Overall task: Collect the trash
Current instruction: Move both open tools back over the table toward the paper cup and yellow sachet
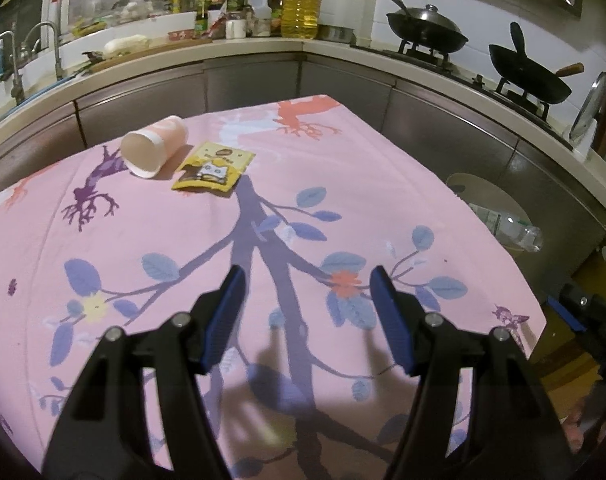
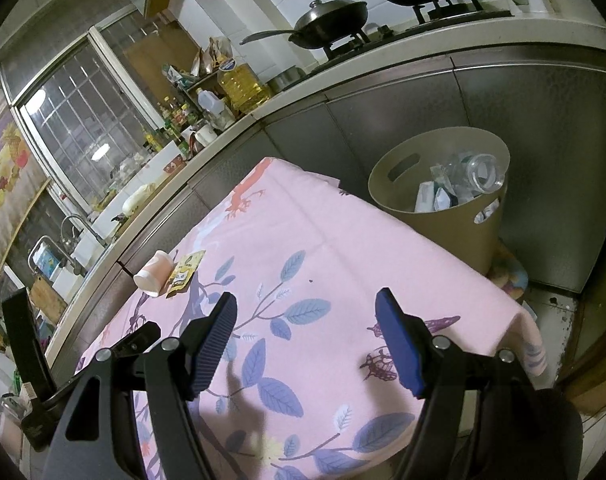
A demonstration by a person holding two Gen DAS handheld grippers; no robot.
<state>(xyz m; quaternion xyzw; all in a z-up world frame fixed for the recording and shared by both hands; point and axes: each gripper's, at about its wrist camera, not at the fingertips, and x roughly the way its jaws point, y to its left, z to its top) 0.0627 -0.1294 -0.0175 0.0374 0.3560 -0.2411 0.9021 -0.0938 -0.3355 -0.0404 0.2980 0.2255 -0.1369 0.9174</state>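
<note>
A pink paper cup (image 1: 153, 146) lies on its side at the far left of the pink floral tablecloth (image 1: 343, 184). A yellow snack wrapper (image 1: 213, 167) lies flat just right of it. Both also show small in the right wrist view, the cup (image 2: 154, 272) and the wrapper (image 2: 185, 273). My left gripper (image 1: 308, 286) is open and empty, well short of them above the cloth. My right gripper (image 2: 306, 312) is open and empty above the table's near right part. A tan trash bin (image 2: 443, 208) with a clear plastic bottle (image 2: 477, 174) and paper inside stands past the table's right edge.
A steel-fronted kitchen counter (image 1: 263, 68) wraps around the table's far side. It holds a sink with taps (image 1: 31, 52), bottles, an oil jug (image 1: 301, 10) and two woks (image 1: 427, 28) on a stove. The bin shows at the right in the left wrist view (image 1: 487, 208).
</note>
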